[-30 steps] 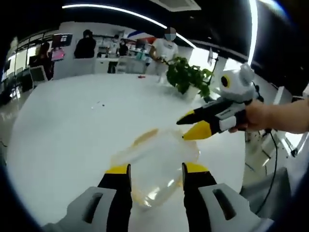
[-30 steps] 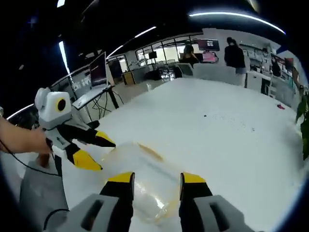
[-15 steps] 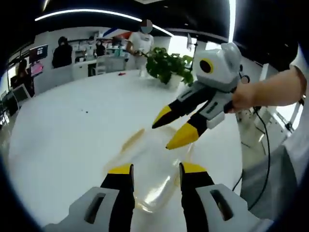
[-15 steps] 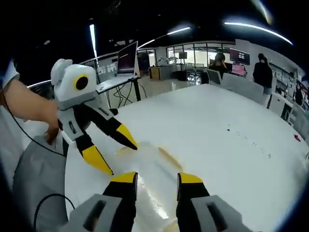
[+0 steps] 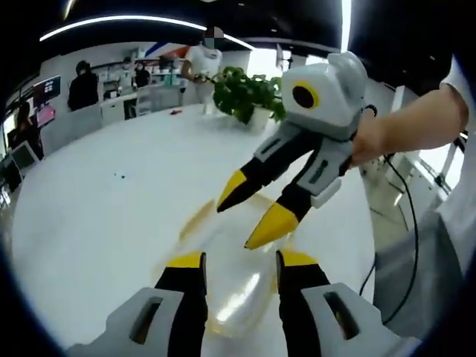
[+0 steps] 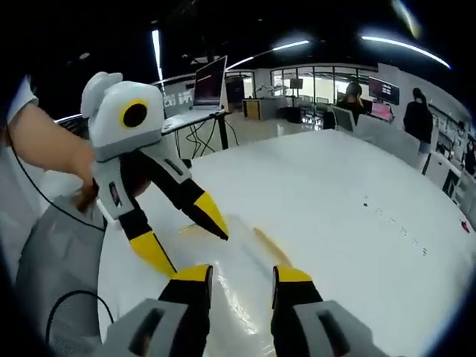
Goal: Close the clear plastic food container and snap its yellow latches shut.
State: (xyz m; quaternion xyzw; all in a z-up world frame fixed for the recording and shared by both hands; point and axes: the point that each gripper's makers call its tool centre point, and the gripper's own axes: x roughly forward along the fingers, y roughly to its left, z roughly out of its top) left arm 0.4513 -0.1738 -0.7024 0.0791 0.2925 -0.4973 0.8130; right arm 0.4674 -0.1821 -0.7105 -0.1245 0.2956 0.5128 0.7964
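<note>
container (image 5: 234, 286) near table (image 5: 104, 216) edge, open table beyond, left tool (image 5: 239, 260) spread, right tool (image 6: 239, 274) spread, now closer over lid than before

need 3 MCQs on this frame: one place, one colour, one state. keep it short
1. What does the clear container rest on?
A. a white table
B. a wooden shelf
C. a metal sink

2. What colour are the tips of the fingers on both grippers?
A. red
B. yellow
C. green

3. How does the right gripper stand in the left gripper view?
A. open, its fingers spread above the container
C. lying flat on the table
B. shut on a latch

Answers:
1. A, the container lies on the white table in both views.
2. B, each black finger ends in a yellow tip.
3. A, a clear gap shows between its two yellow tips, which hang over the container. The left gripper looks the same in the right gripper view.
</note>
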